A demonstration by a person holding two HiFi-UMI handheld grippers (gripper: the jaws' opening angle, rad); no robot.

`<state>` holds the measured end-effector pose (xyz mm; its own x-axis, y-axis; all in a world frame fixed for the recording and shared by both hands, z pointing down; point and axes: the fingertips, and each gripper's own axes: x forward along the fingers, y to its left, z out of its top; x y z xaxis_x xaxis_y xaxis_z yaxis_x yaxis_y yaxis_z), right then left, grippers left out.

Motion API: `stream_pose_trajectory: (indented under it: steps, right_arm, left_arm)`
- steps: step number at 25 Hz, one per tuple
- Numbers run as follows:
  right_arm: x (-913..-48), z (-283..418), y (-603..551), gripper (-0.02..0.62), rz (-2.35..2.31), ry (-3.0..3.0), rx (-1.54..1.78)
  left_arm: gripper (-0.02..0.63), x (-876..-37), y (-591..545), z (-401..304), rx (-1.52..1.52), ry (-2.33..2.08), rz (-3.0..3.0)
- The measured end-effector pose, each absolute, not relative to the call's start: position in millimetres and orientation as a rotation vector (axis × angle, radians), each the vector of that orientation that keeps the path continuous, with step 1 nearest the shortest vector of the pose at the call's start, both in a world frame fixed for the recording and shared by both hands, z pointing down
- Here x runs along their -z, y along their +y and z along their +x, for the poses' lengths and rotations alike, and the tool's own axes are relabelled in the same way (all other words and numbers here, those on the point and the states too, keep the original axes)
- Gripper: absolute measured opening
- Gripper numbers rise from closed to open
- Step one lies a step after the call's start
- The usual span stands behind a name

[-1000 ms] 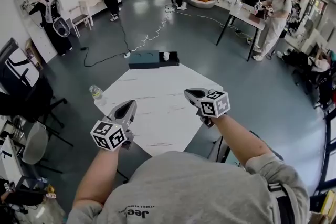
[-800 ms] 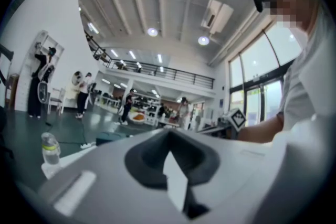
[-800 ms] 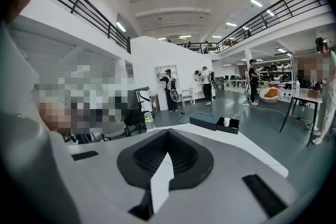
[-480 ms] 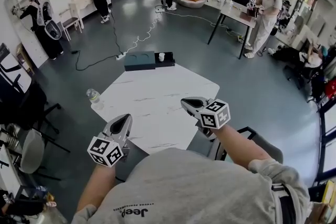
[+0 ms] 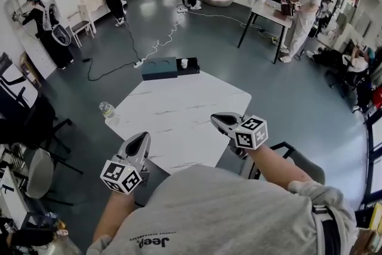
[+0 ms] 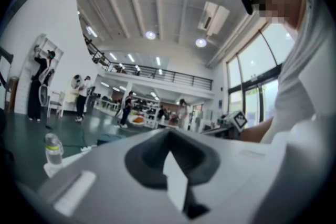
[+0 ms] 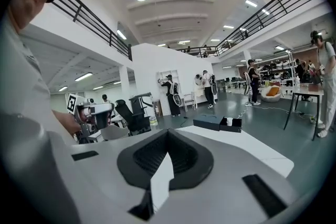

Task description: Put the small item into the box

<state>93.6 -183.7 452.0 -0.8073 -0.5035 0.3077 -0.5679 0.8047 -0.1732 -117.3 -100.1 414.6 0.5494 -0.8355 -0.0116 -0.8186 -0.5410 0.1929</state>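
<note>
A dark box (image 5: 159,68) lies at the far end of the white table (image 5: 179,116), with its open black tray (image 5: 193,67) beside it. A small white item (image 5: 184,63) stands in that tray. In the right gripper view the box (image 7: 208,122) and the white item (image 7: 229,121) show far ahead. My left gripper (image 5: 138,141) hovers at the table's near left edge, shut and empty. My right gripper (image 5: 219,120) is over the near right edge, also shut with nothing in it. Both are far from the box. The jaws meet in a point in the left gripper view (image 6: 169,136) and the right gripper view (image 7: 167,136).
A plastic bottle (image 5: 107,109) stands at the table's left corner. Dark chairs (image 5: 27,119) are on the left. Several people stand around the hall, and another table (image 5: 271,14) is at the back right. A white cable (image 5: 158,43) runs across the floor beyond the box.
Both grippers have drawn back a little toward my body and sit lower in the head view. They stay shut. The box and the white item have not moved.
</note>
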Motion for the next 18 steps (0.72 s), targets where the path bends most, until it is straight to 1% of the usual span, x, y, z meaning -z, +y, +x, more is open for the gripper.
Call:
stream_pose_trajectory:
  steps: [18]
  right_arm:
    - [-453.1,87.9,-188.3,0.008,0.794,-2.802,-0.435]
  left_arm:
    - [0.005,-417.4,-102.9,-118.6,0.159,-1.431,2.591]
